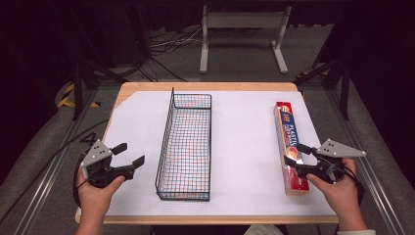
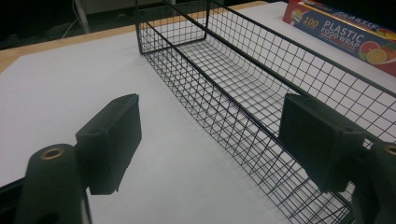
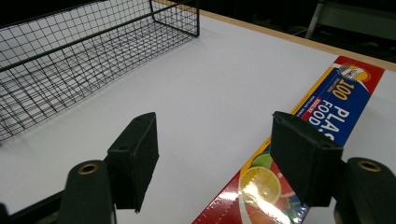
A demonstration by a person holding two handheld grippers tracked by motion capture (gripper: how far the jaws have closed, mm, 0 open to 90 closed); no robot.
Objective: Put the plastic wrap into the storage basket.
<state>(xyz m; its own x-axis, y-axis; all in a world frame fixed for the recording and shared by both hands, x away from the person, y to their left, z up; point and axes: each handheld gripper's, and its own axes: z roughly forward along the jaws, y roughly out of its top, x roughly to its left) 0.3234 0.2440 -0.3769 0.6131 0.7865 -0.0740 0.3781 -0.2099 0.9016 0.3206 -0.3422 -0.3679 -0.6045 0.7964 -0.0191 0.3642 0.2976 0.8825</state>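
two hands at the near table edge, each on a black two-jaw gripper topped with a grey three-cornered plate. left gripper (image 1: 128, 155) jaws spread apart, nothing between them, hovering over white sheet just left of the basket. right gripper (image 1: 295, 155) jaws also spread wide, empty, over the near half of the wrap box; touching or not, cannot tell. jaw pads (image 3: 134, 158) matte black, blocky, flat-faced.

basket (image 1: 166, 142): long, narrow, dark wire mesh in a fine square grid, upright walls, running front to back mid-table. white sheet shows through its floor; nothing inside.

wrap box (image 1: 288, 142): long slim carton, glossy, red and blue, fruit pictures, "plastic food wrap" lettering. lies flat, parallel to basket, well apart on right.

table (image 1: 147, 87): pale wood rim, smooth white sheet (image 1: 244, 147) on top.
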